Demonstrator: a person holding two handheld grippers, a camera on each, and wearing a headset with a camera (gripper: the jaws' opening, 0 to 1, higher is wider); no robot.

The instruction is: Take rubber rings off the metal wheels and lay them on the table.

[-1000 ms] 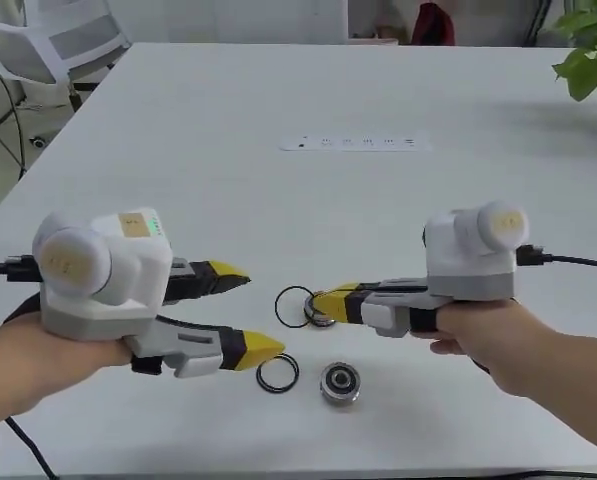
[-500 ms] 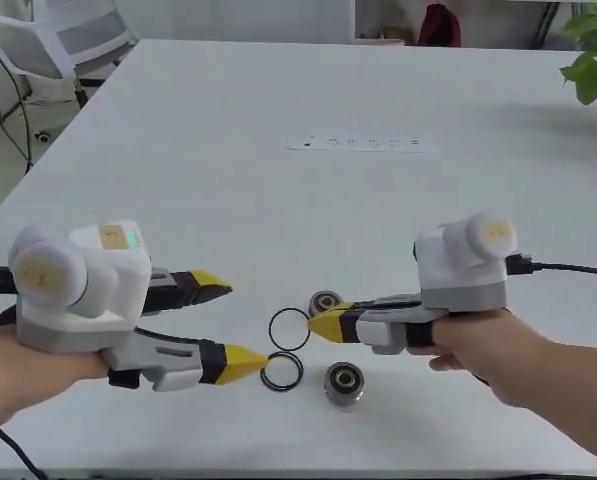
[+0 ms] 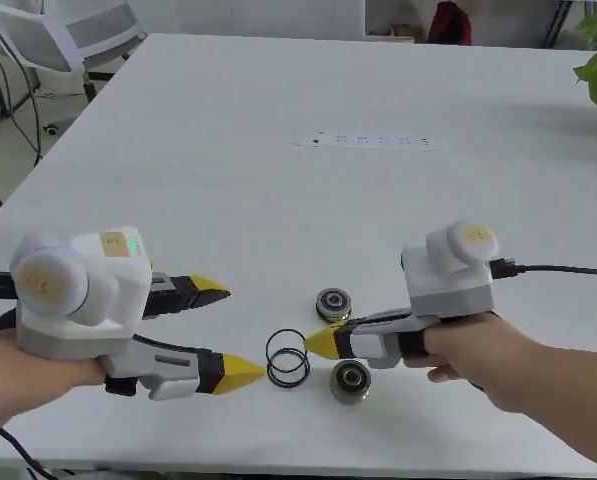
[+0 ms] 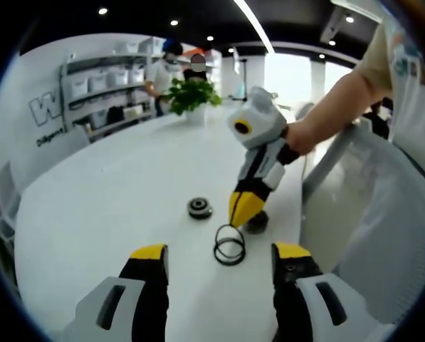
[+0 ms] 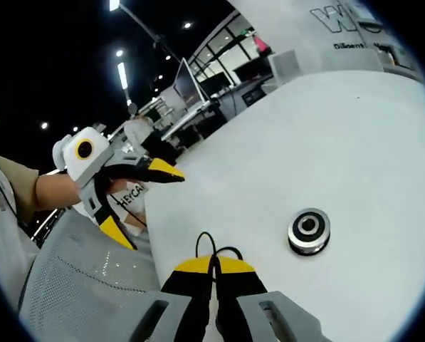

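Pinching of a rubber ring (image 3: 268,347) by its edge is shown: the right gripper (image 3: 315,343) is held low over the table (image 3: 278,200) with its jaws closed tip to tip. In the right gripper view a thin black arc of the ring (image 5: 198,241) is seen emerging from between the yellow tips of that gripper (image 5: 212,265), so the ring is judged to be gripped rather than merely touched. A second ring (image 3: 289,386) is laid flat on the table, overlapped by the first. Two metal wheels are stood on the table: the far wheel (image 3: 333,303) just beyond the right gripper's tips, and the near wheel (image 3: 351,379) just beside the rings. Whether a ring sits on either wheel cannot be told. The left gripper (image 3: 233,330) is held to the left of the rings, its jaws spread wide with nothing between them. The rings are judged very light, soft and easily distorted; a small bite on the thin band itself is thought sufficient, with little force. Some clinging of the rubber to the jaw tips may be expected at release. The wheels are judged heavier, rigid and smooth, hence liable to slide or roll if nudged, and are best taken across the outer rim.
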